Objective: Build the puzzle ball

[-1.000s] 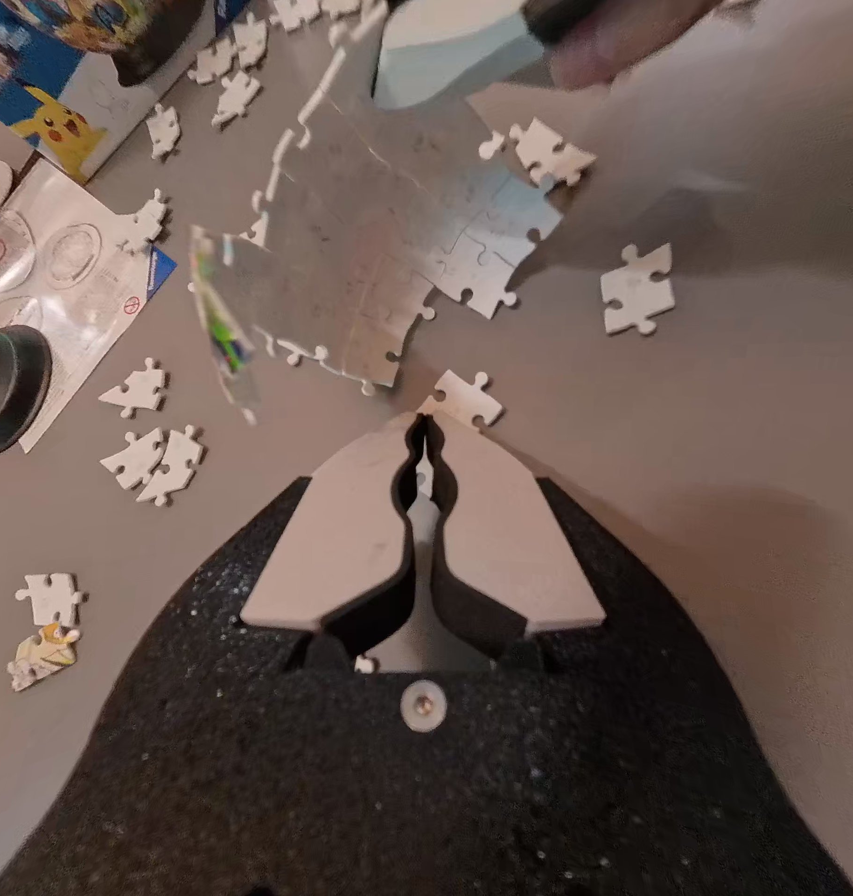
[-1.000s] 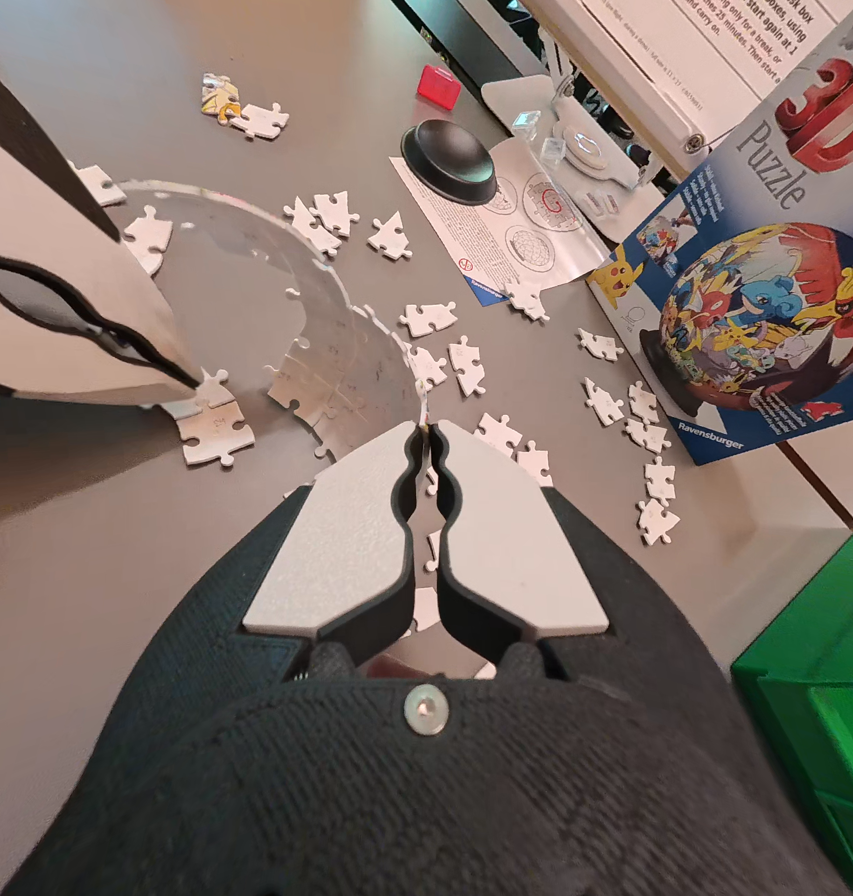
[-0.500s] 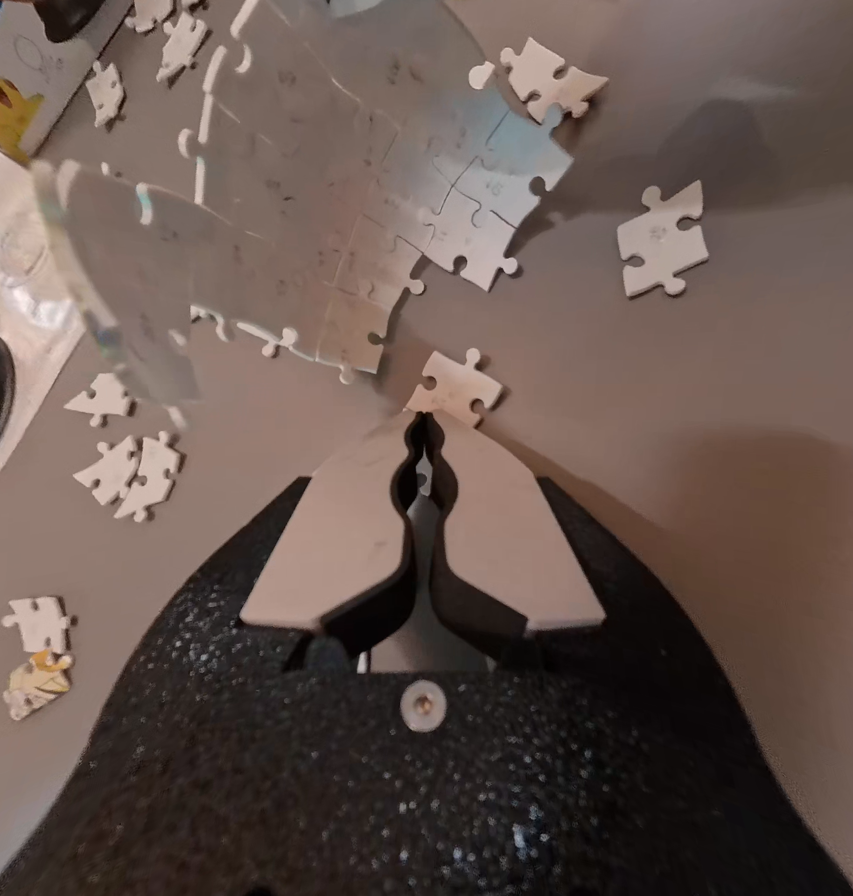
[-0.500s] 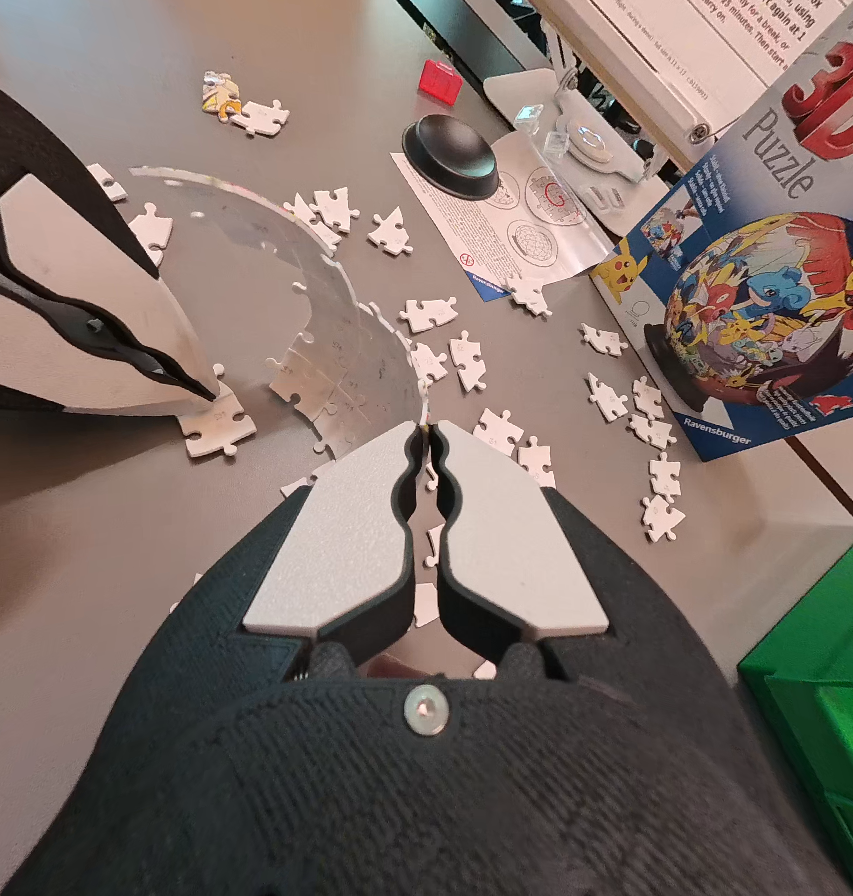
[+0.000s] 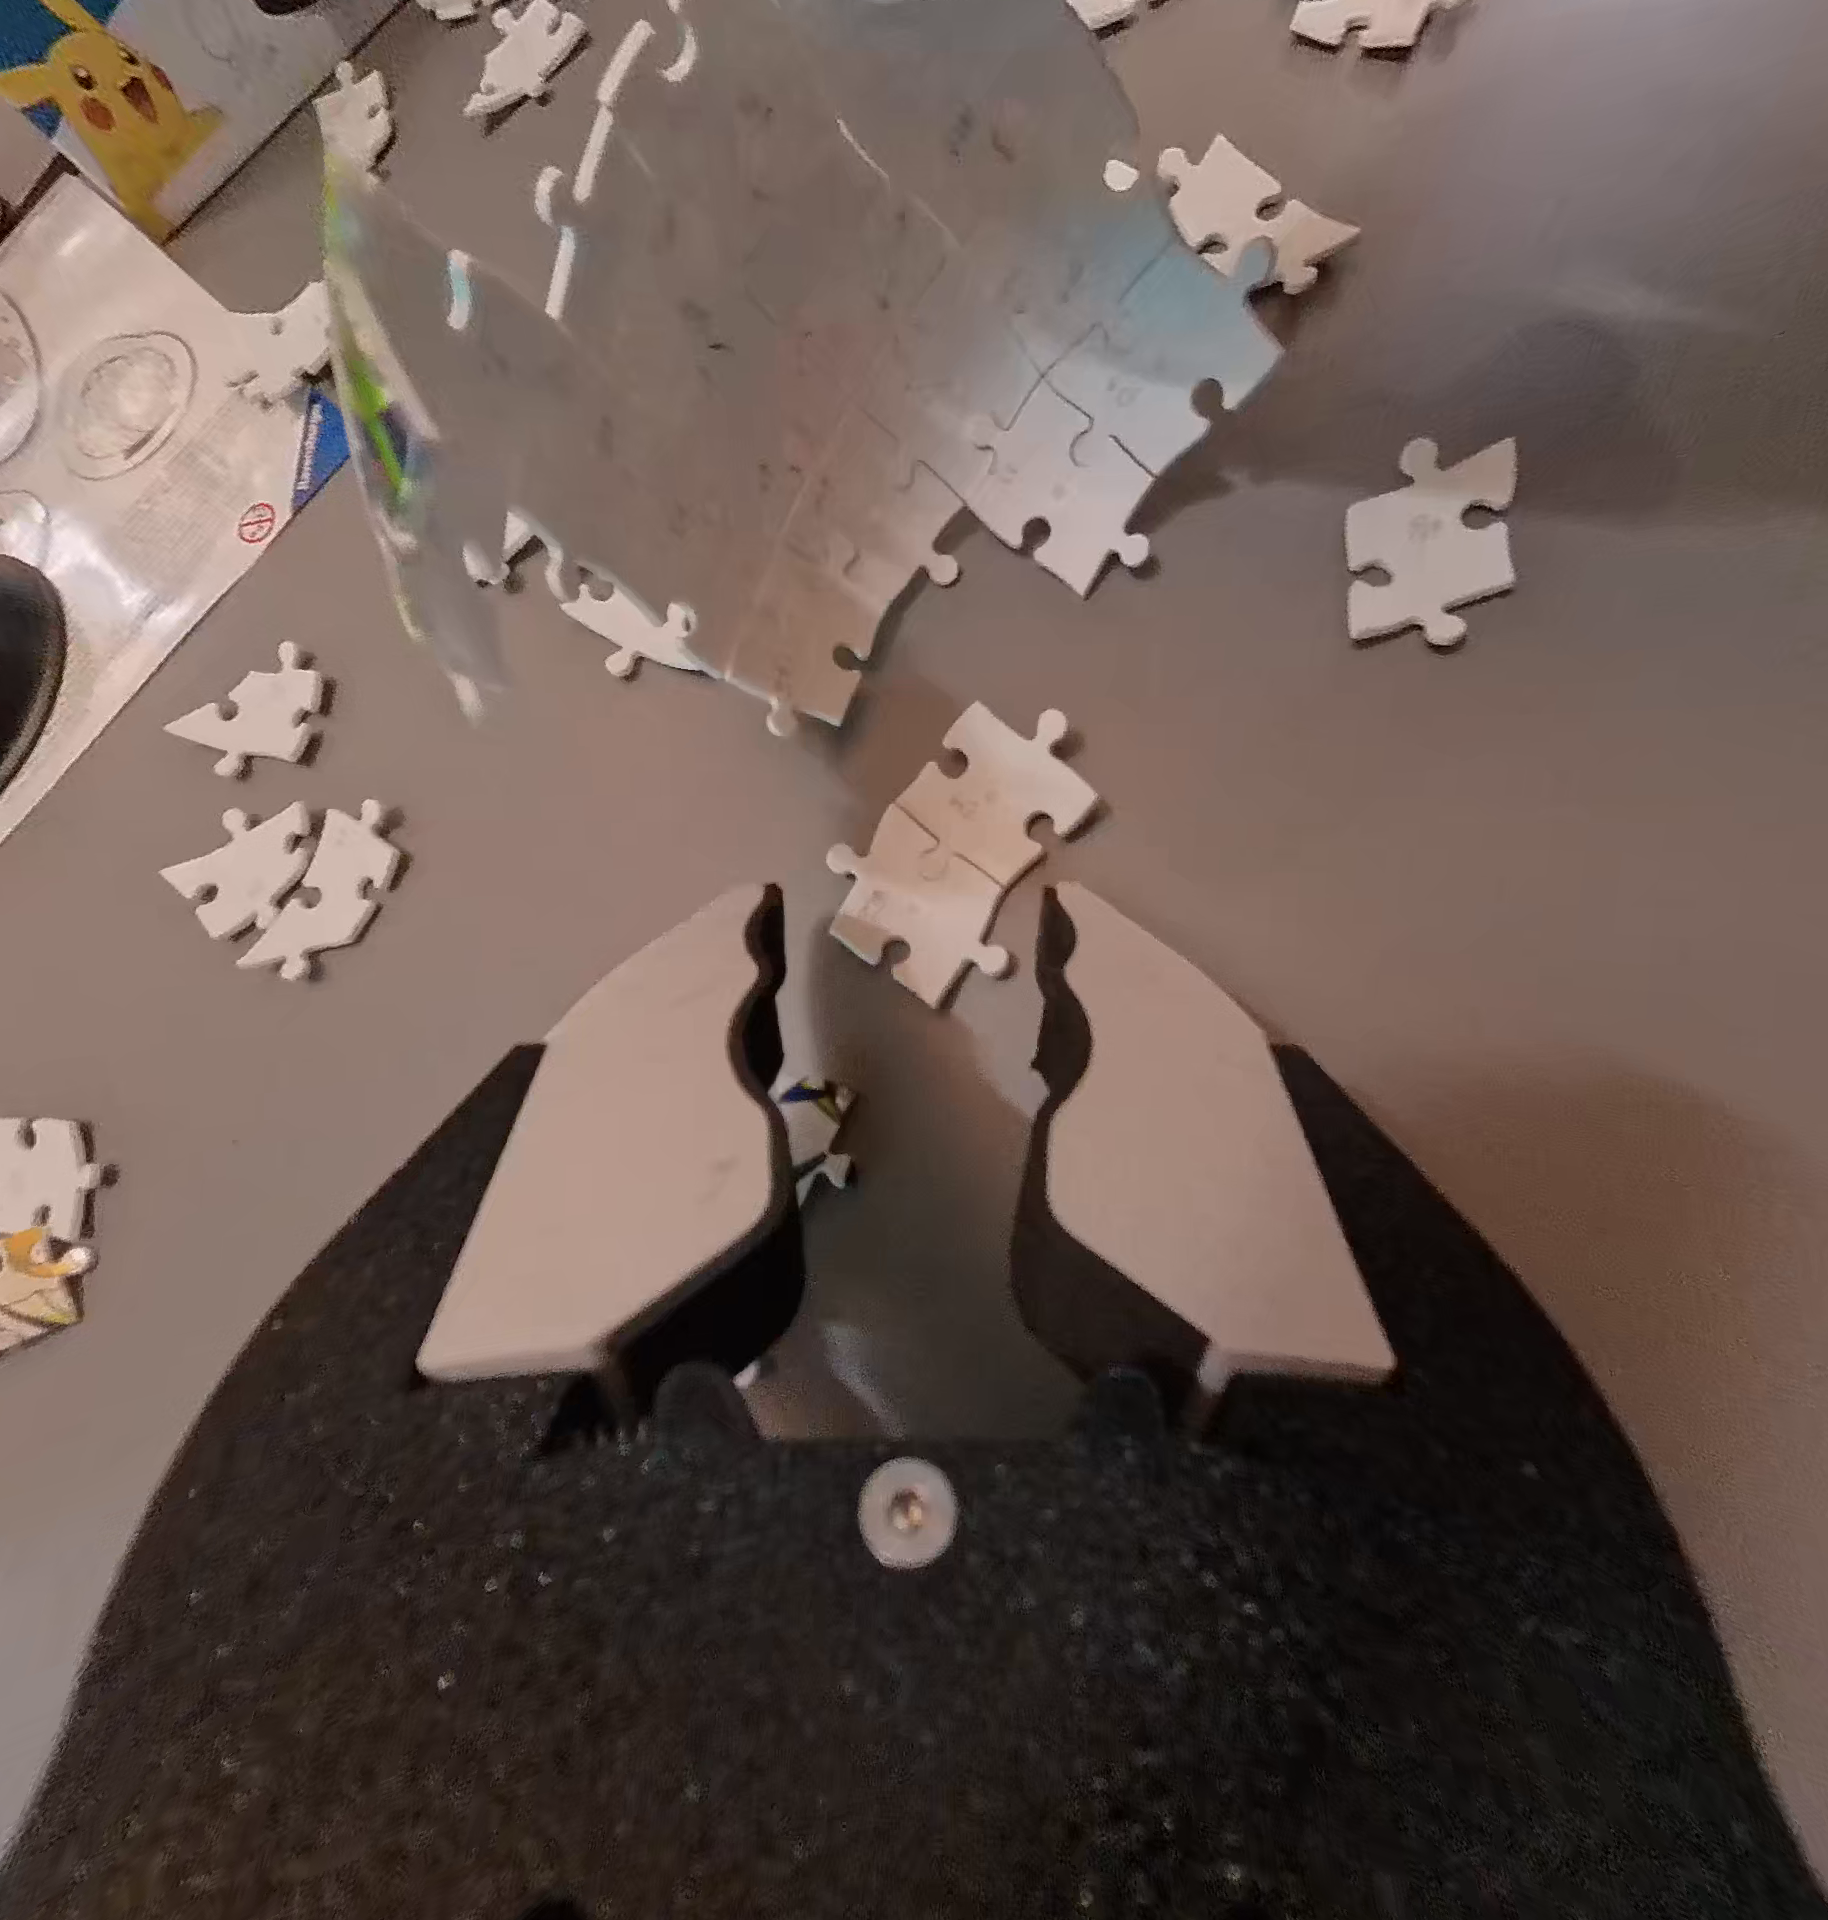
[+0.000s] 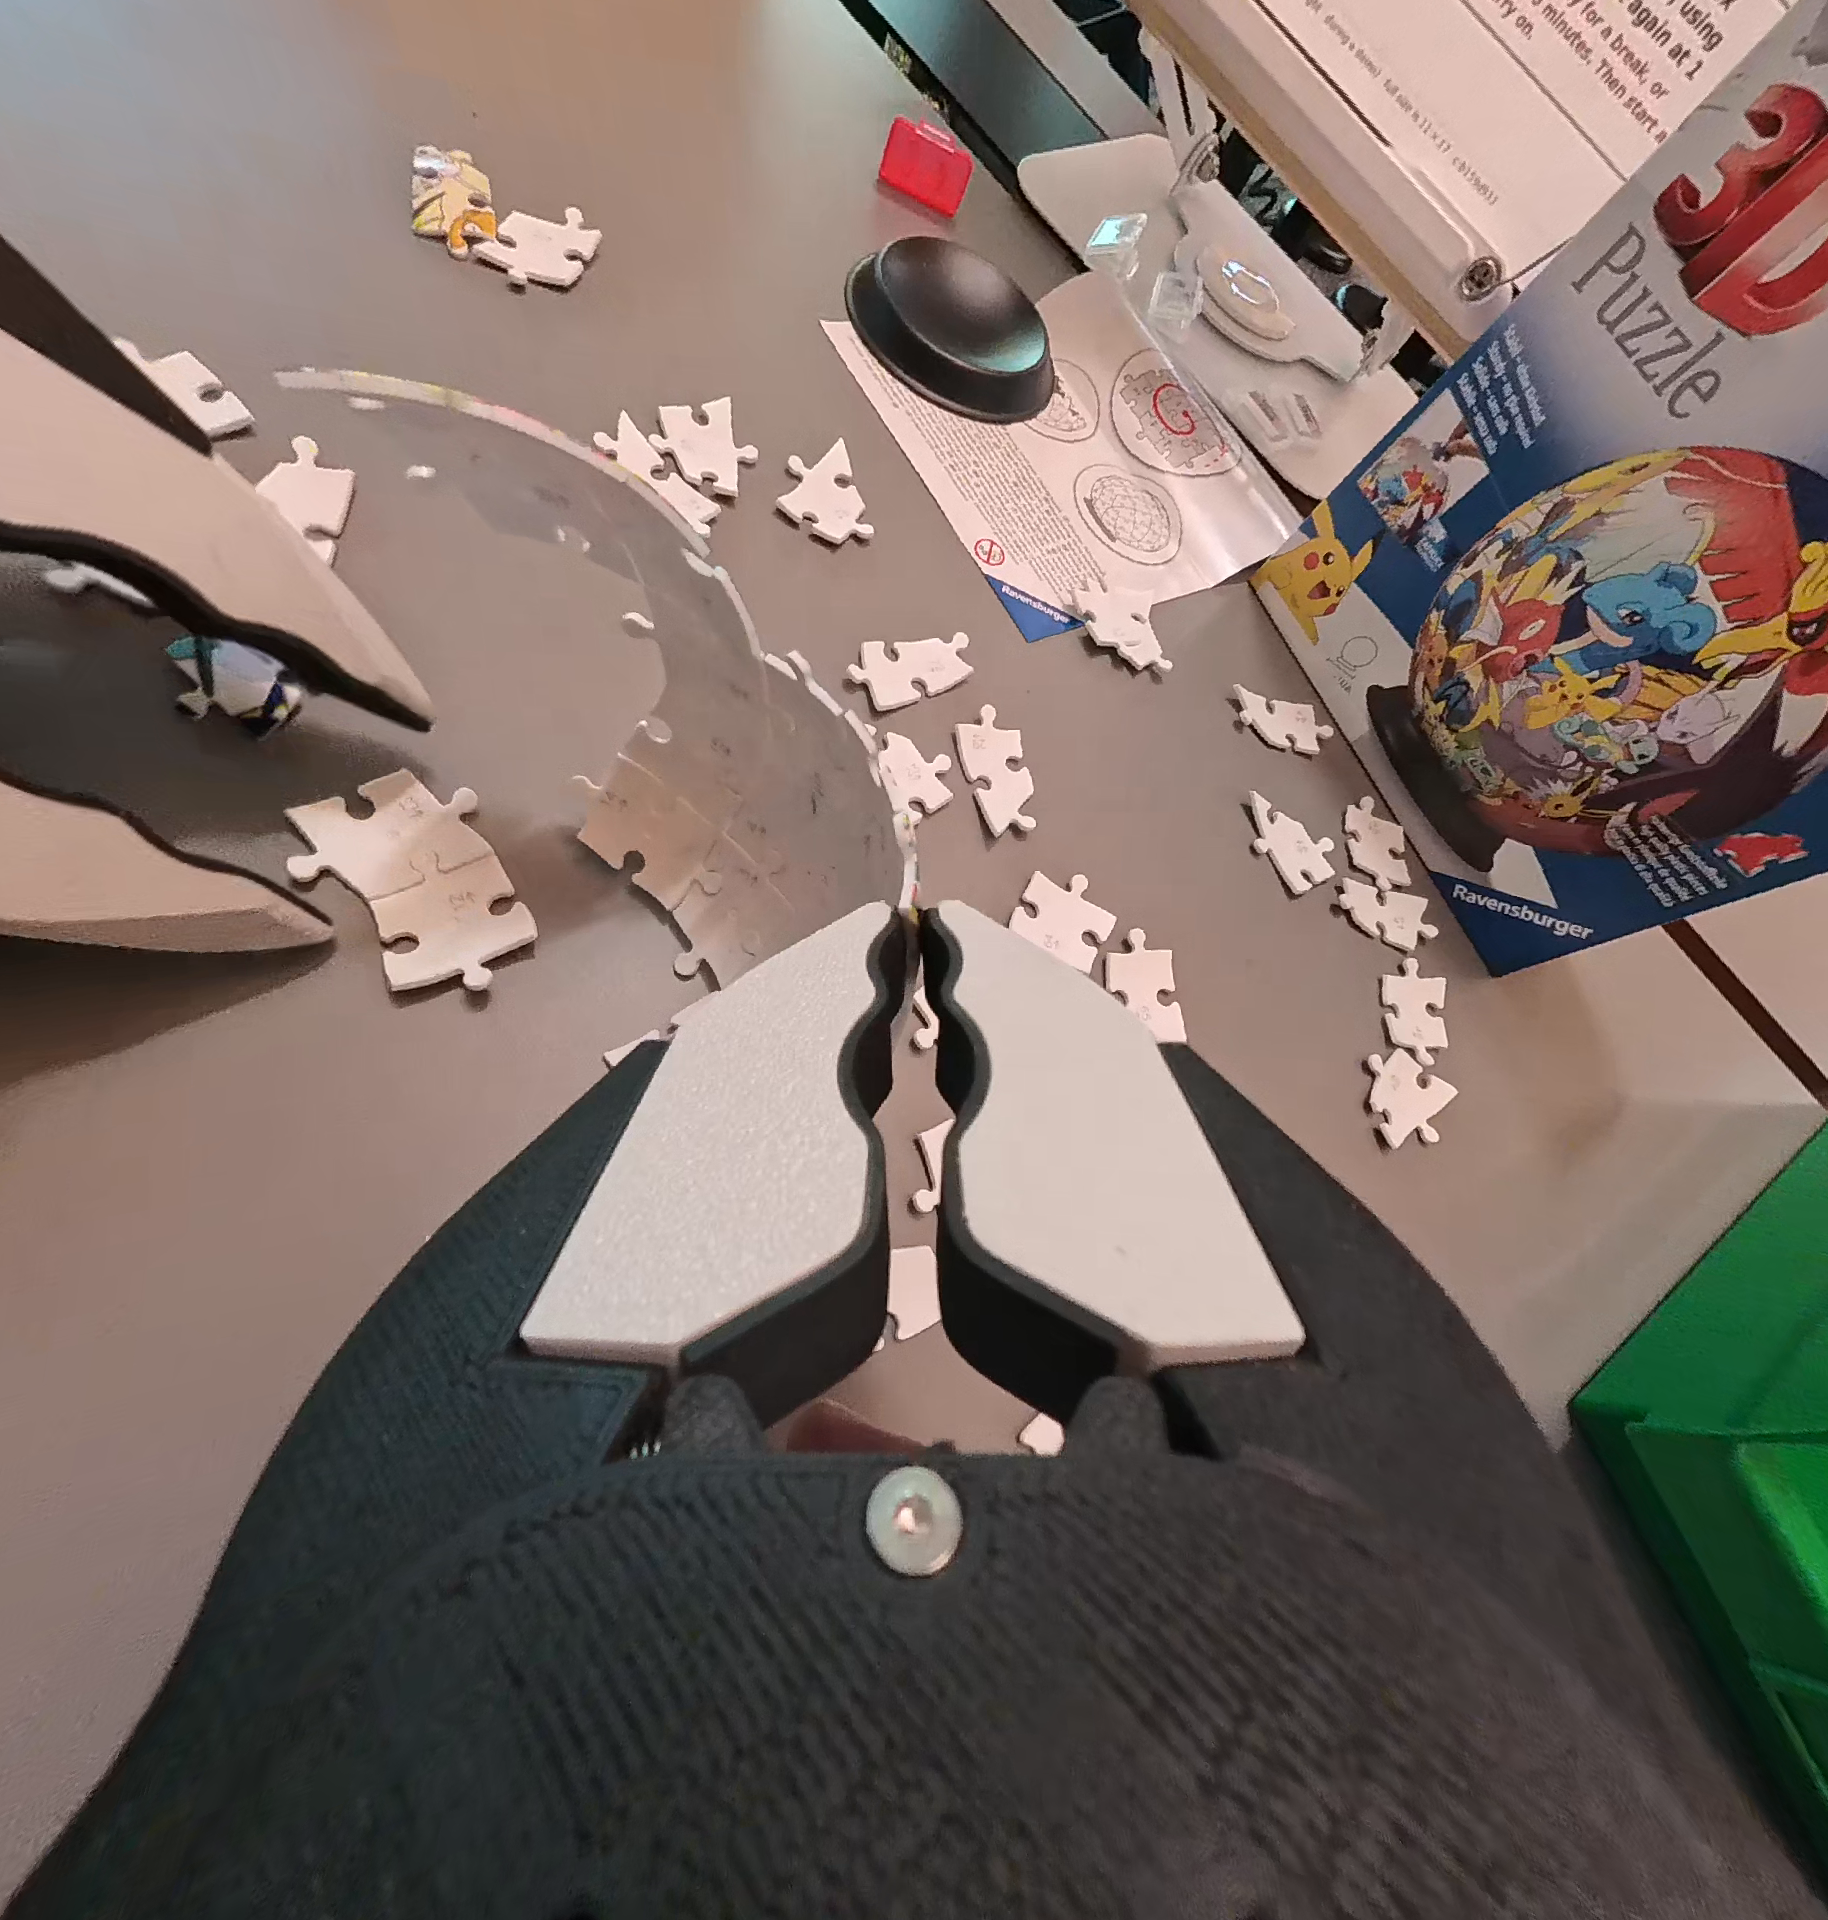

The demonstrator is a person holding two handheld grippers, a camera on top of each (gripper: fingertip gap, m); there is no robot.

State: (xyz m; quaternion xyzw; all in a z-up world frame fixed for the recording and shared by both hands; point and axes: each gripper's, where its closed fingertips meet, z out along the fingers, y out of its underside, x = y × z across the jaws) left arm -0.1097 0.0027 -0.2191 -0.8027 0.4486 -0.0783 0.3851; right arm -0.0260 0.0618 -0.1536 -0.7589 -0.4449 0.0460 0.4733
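The partly built puzzle ball is a curved shell of joined pieces (image 6: 681, 717), white inner side showing, tilted up from the grey table. My right gripper (image 6: 912, 916) is shut on its near edge. The shell also shows in the left wrist view (image 5: 837, 364), blurred. My left gripper (image 5: 910, 899) is open and empty. A joined pair of white pieces (image 5: 957, 857) lies on the table between and just past its fingertips. A small coloured piece (image 5: 822, 1127) lies farther back between the fingers. In the right wrist view the left gripper (image 6: 370, 821) stands at the left by the pair (image 6: 422, 883).
Loose white pieces (image 6: 993, 764) are scattered over the table (image 6: 266, 1143). A black round stand (image 6: 951, 322) sits on a leaflet (image 6: 1035, 499). The puzzle box (image 6: 1616, 623) stands at the right, a green bin (image 6: 1772, 1455) at the near right, a small red object (image 6: 925, 166) far back. One gripper's finger ends stand about 12 cm off the other's. About 35 cm separates my left fingertips from the small red object (image 6: 925, 166).
My left gripper has opened and let go of the joined pair, which now lies at its fingertips. The shell has shifted in the left wrist view. My right gripper stays shut on it.
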